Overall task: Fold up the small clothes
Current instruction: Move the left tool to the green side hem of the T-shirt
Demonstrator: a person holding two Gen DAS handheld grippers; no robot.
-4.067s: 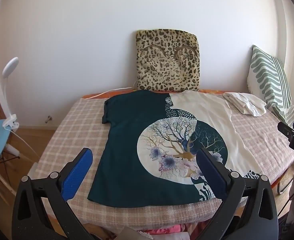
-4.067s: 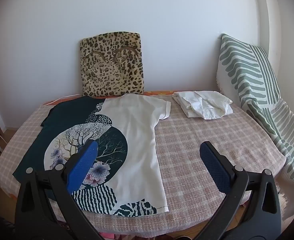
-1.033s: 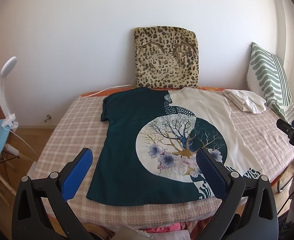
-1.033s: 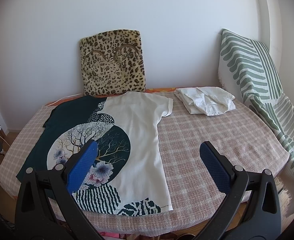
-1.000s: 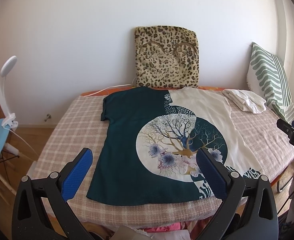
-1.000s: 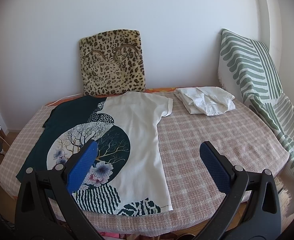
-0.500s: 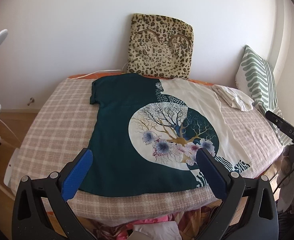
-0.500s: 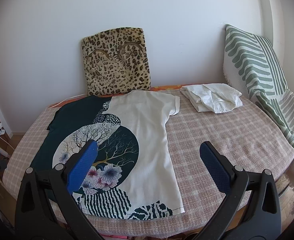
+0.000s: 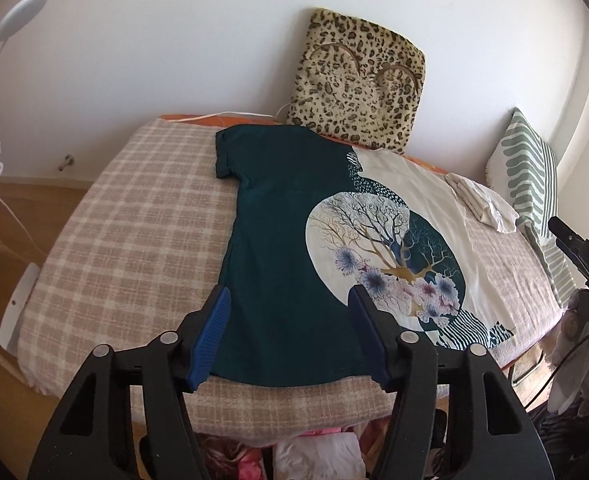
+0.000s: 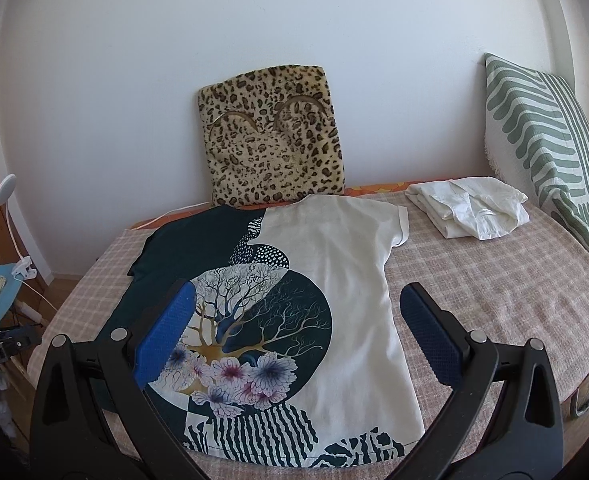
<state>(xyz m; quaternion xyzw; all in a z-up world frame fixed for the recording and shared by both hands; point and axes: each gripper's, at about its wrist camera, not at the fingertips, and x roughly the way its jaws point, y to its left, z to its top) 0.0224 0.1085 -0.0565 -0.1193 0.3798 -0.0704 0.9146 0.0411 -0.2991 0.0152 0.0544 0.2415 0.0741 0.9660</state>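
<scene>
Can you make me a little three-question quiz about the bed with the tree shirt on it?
1. True or false: the tree shirt lies flat and unfolded.
2. What sits by the striped pillow: A) folded white cloth B) a shoe C) a book?
3. Fill in: the leopard cushion leans on the ____.

Key: 1 true; 2 A; 3 wall.

One T-shirt [image 10: 302,320], two cushions [image 10: 272,136], one folded garment [image 10: 470,206]

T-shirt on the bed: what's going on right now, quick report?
Left hand-held gripper closing over T-shirt's near hem, nothing pinched yet. Right hand-held gripper open above it. Shirt flat, unfolded. Nothing blocking.
</scene>
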